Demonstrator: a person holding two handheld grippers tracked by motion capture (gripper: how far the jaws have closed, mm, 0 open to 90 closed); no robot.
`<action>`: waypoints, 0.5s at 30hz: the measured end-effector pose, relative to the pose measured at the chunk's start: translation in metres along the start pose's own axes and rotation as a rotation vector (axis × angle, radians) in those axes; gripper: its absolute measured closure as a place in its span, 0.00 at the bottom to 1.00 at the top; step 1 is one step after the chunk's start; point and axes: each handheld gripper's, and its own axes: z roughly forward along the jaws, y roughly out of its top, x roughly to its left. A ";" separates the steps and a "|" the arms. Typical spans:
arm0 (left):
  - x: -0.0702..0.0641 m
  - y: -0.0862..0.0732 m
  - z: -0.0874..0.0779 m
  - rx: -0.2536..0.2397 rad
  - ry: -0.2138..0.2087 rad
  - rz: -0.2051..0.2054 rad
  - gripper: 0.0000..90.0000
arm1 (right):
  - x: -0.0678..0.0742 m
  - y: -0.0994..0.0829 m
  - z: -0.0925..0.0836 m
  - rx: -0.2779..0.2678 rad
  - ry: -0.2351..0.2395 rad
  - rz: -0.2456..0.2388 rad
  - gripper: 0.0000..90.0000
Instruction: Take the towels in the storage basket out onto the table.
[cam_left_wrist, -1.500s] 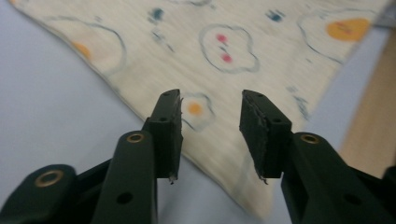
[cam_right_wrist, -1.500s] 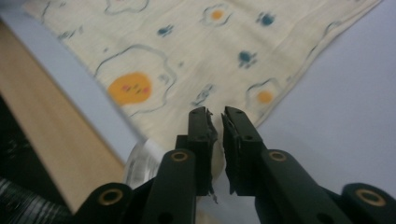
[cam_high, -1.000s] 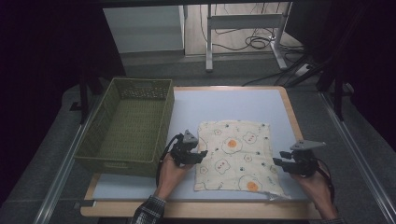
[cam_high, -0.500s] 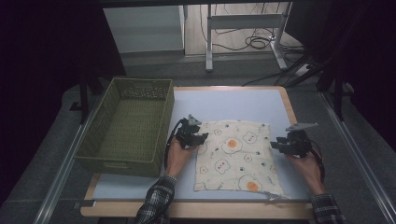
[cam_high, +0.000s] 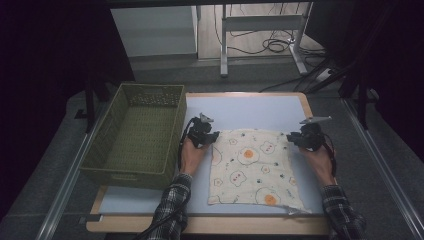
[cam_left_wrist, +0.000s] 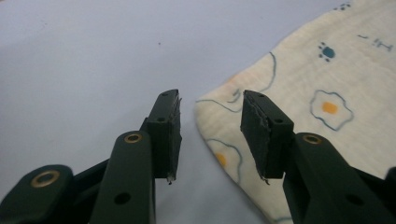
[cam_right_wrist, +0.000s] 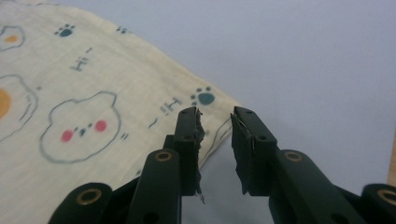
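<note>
Cloth (cam_high: 252, 167) far corners bracketed by left gripper (cam_left_wrist: 210, 119) and right gripper (cam_right_wrist: 215, 126), jaws just narrowing, not yet pinching; next: close fully, lift.

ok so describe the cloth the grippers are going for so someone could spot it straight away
Start at the pale blue tabletop with a wooden rim; right of the olive green woven basket lies a flat, cream square cloth. Its printed fried eggs, paw prints and little faces set it apart, and the left gripper and right gripper sit at its two far corners.
</note>
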 end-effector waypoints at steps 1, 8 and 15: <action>0.001 0.000 0.002 0.003 0.010 0.004 0.64 | -0.001 0.002 0.003 -0.002 -0.001 0.008 0.79; 0.008 -0.001 0.010 0.013 0.026 -0.013 0.59 | -0.007 0.005 0.022 0.017 0.005 0.008 0.75; 0.007 -0.001 0.016 0.010 -0.015 -0.012 0.65 | -0.004 0.008 0.026 0.042 0.005 -0.012 0.90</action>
